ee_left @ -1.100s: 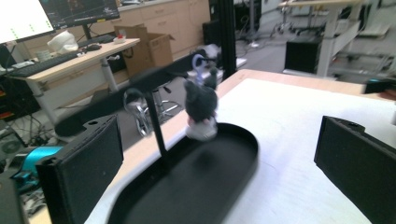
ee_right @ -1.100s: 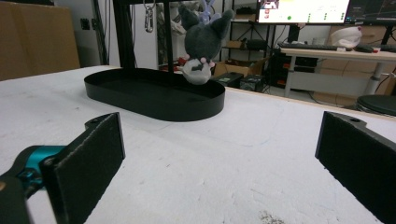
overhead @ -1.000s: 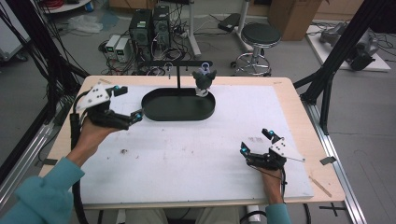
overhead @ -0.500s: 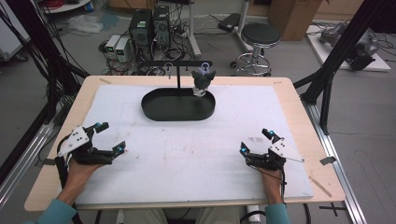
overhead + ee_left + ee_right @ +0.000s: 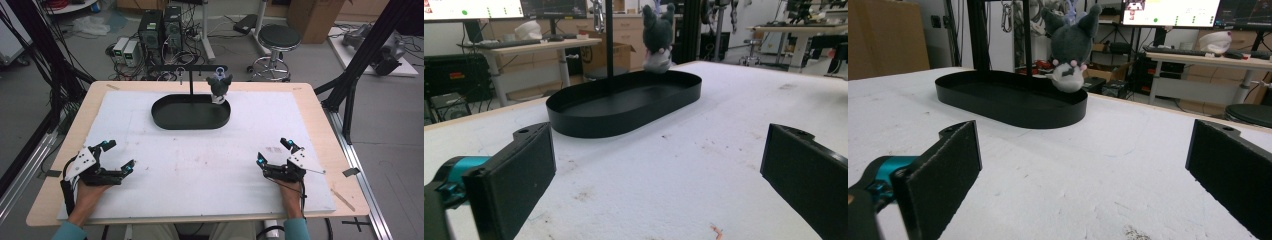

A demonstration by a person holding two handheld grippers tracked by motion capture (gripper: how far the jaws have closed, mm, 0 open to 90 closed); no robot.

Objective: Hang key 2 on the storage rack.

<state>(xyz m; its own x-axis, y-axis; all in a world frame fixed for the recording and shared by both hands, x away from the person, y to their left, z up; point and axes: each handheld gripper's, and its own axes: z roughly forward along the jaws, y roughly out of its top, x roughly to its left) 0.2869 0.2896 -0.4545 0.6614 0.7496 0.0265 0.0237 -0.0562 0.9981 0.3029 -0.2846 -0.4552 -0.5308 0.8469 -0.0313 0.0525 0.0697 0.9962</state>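
High view shows 2 resting hands: the left hand-held gripper (image 5: 119,157) and right hand-held gripper (image 5: 273,151) sit low on the desk (image 5: 320,125), jaws spread and empty (likely a ready pose). Ahead of both, the plush toy (image 5: 219,85) hangs over the black tray (image 5: 165,118).

I see even, diffuse overhead lighting; the white mat (image 5: 200,160) reads bright without glare, shadows stay soft. Near jaws blur slightly in my gripper views; backgrounds remain moderately sharp.
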